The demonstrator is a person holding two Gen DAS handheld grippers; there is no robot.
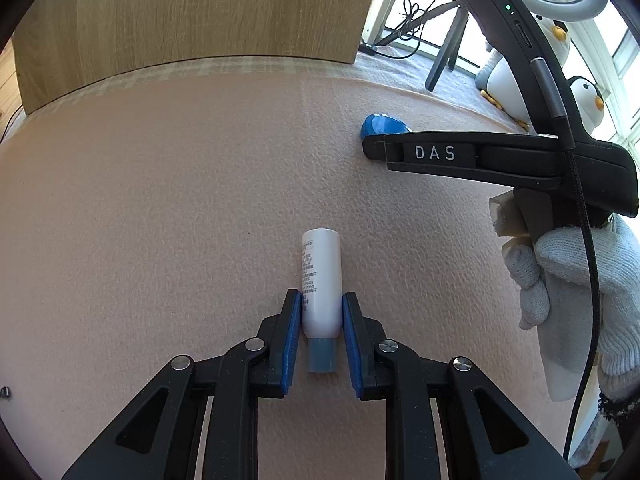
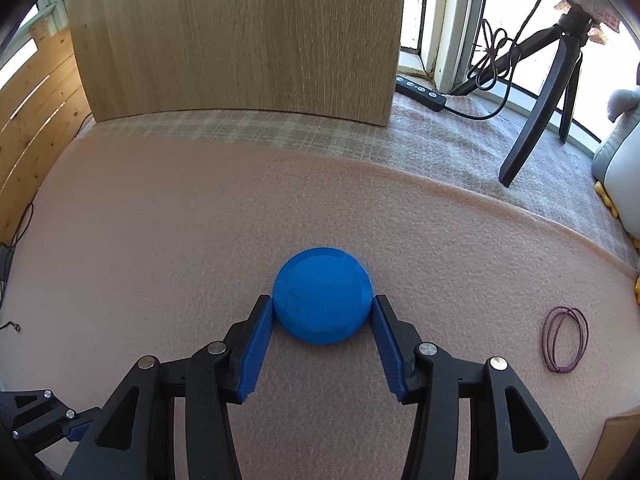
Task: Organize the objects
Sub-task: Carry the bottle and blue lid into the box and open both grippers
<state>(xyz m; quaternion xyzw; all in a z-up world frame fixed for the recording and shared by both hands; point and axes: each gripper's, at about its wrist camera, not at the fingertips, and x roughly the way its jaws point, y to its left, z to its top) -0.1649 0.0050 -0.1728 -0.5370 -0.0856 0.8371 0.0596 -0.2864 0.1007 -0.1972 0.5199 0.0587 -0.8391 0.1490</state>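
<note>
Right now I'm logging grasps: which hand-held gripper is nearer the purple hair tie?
Right. The right hand-held gripper clasps the blue disc, with the purple hair tie just to its right on the mat. The left hand-held gripper clasps the white tube, farther left.

"DAS" on the right hand-held gripper (image 1: 366, 148)

A fuzzy pink felt cloth (image 2: 160, 220) is covering the table; the blue disc (image 2: 322, 295) is looking matt plastic, the white bottle (image 1: 320, 280) smooth plastic, the panel (image 2: 240, 40) grained wood.
</note>
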